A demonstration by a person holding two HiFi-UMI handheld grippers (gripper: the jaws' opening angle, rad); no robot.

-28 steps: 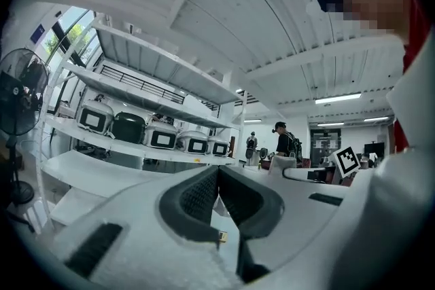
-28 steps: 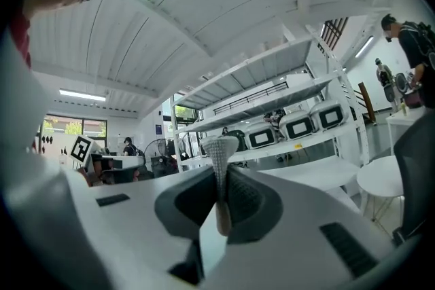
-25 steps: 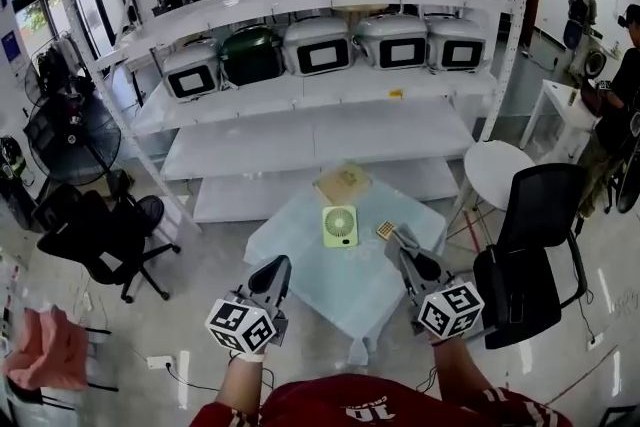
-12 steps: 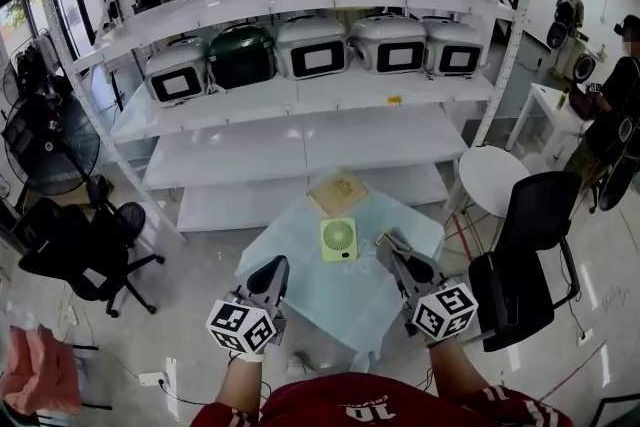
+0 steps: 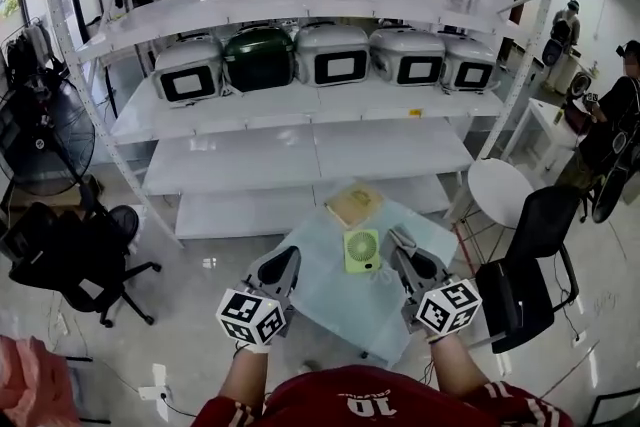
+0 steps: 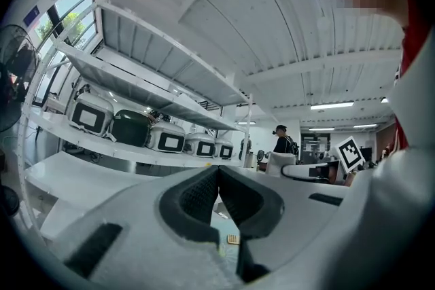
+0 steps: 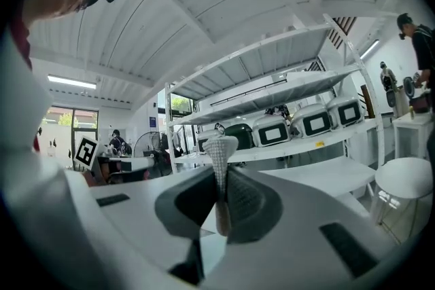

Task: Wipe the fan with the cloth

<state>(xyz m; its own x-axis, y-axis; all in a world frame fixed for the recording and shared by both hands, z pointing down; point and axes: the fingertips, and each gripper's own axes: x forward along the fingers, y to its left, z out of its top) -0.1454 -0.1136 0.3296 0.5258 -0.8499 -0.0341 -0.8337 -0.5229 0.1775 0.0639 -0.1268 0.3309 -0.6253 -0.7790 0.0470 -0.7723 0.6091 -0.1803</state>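
A small light-green fan point(image 5: 362, 251) lies flat on the pale blue-covered table point(image 5: 320, 290). My right gripper point(image 5: 401, 241) hovers just right of the fan, shut on a thin waffle-weave cloth point(image 5: 402, 235). In the right gripper view the cloth point(image 7: 221, 145) sticks up between the closed jaws of the right gripper point(image 7: 221, 180). My left gripper point(image 5: 286, 261) hangs over the table's left edge, left of the fan. Seen from the left gripper view, the left gripper point(image 6: 217, 172) is shut with nothing in it. The fan does not show in either gripper view.
A tan board point(image 5: 355, 204) lies behind the fan. White shelving point(image 5: 300, 150) with several cookers point(image 5: 333, 55) stands beyond the table. To the right are a black office chair point(image 5: 535, 260) and a round white table point(image 5: 500, 185). Another chair point(image 5: 60, 260) and a pedestal fan point(image 5: 40, 140) are at the left.
The head camera has shifted, so the table and fan sit lower and further right in view. Both grippers keep their places beside the fan, and the right one still holds the cloth.
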